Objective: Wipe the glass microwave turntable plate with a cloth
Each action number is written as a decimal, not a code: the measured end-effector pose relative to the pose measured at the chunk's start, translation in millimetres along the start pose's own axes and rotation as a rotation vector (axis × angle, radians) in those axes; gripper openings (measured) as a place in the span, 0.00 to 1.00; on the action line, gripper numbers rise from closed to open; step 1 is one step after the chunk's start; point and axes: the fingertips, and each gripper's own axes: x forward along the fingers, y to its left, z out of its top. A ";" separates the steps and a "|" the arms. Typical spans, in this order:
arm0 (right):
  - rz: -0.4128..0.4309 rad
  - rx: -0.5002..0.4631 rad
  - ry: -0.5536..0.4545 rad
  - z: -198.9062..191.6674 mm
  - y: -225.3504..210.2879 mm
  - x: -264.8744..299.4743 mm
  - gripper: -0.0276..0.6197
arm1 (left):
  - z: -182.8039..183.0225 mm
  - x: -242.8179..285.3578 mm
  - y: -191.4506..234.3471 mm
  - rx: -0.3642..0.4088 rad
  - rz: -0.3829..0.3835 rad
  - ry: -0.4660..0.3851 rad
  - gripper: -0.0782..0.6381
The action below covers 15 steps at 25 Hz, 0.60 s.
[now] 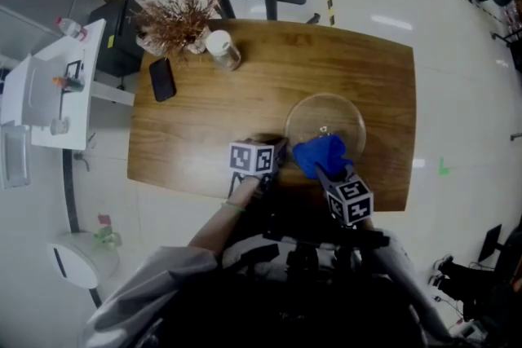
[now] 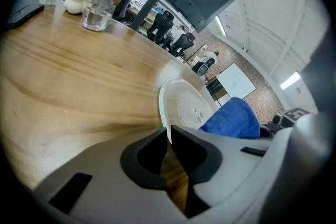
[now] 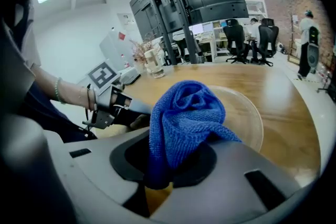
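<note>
The round glass turntable plate (image 1: pixel 326 120) lies flat on the wooden table (image 1: pixel 204 134), near its front right. My left gripper (image 1: pixel 280 151) is at the plate's left rim; in the left gripper view (image 2: pixel 169 136) its jaws are shut on the thin edge of the plate (image 2: pixel 184 105). My right gripper (image 1: pixel 328 173) holds a bunched blue cloth (image 1: pixel 320 154) over the plate's near edge. In the right gripper view (image 3: pixel 170 165) the cloth (image 3: pixel 184 118) fills the jaws and hides part of the plate (image 3: pixel 248 113).
At the table's back left stand a lidded clear bottle (image 1: pixel 222 49), a vase of dried twigs (image 1: pixel 175 20) and a dark phone (image 1: pixel 162 79). A white side table (image 1: pixel 49 85) is off to the left. The table's front edge is close under both grippers.
</note>
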 end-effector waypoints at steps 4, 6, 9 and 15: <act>0.025 -0.025 0.021 -9.0 7.2 -2.4 0.17 | -0.7 -0.2 -0.2 0.005 0.007 -0.002 0.13; 0.011 0.017 -0.002 -3.1 -3.4 -2.5 0.17 | -1.1 0.0 0.2 0.007 0.008 -0.002 0.13; -0.049 0.092 -0.072 19.6 -37.2 -5.9 0.17 | -1.0 0.7 0.3 0.004 0.004 -0.001 0.13; -0.307 0.208 -0.215 69.2 -140.0 -17.7 0.17 | -0.8 0.5 0.7 0.005 0.009 -0.004 0.13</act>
